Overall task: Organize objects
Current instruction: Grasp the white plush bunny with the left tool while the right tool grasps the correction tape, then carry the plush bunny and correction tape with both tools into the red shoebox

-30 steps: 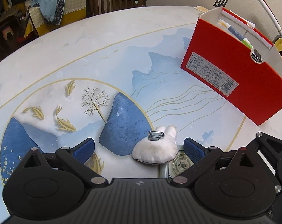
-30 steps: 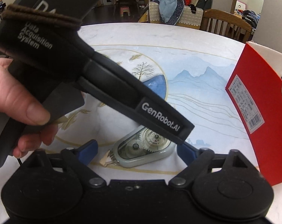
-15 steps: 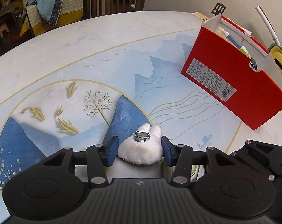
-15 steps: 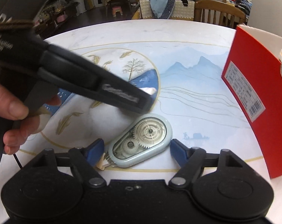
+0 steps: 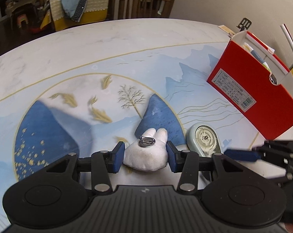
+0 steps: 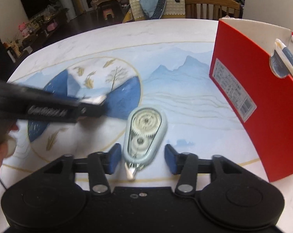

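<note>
Left gripper clamps the white plush brooch, a bunny shape with its metal pin facing up; both blue pads press its sides, low on the body, so the ears stay free. It sits on the painted round table, over the blue mountain print.

Right gripper has just been closing around the pale green correction tape dispenser. Left pad is at the shell, right pad shows a gap, so no grip yet. The dispenser lies flat, tip toward the camera, lined up between the fingers for a side pinch.

Red box stands open-topped at right, already holding pens and tubes. Judged: it's the destination for both.
</note>
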A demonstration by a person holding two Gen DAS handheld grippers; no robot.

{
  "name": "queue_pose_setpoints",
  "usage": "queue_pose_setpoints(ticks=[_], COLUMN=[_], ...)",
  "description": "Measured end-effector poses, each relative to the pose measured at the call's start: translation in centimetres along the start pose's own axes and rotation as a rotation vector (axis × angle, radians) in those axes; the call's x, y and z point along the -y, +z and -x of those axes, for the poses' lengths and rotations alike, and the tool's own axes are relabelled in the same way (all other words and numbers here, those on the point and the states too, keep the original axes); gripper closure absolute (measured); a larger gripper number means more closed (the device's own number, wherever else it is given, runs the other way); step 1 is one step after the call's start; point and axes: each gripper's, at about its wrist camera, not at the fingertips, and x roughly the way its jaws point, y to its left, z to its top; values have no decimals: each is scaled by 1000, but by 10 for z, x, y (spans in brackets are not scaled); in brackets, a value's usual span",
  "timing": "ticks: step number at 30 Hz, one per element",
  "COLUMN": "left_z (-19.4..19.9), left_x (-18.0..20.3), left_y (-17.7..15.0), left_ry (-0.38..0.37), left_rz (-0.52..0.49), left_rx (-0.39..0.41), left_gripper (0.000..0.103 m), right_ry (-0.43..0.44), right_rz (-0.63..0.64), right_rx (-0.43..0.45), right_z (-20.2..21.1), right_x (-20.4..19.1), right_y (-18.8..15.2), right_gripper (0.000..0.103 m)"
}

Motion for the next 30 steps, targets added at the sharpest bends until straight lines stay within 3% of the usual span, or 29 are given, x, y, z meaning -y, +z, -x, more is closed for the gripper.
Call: queue_pose_setpoints(ticks=[2,10,15,22,30], left_z=[6,26,36,48,73], left_x=[0,1,5,14,33], left_y=[-4,-21,-30,-38,-42], left_ry=[8,43,54,69,54], left_rz=[4,12,16,20,22], left_rx=[6,14,17,20,53], left_gripper=[59,59,59,59,59], right_ry=[-10,-50,-74,-45,17], right_rz=[-5,16,51,40,42], right_rx=[11,-8,3,2,35], right_z=[-1,-17,-17,-4,41], right_x=[-1,-6,-8,-1,6], right_y=[5,17,13,4,-7], right_gripper=[38,42,53,55,55])
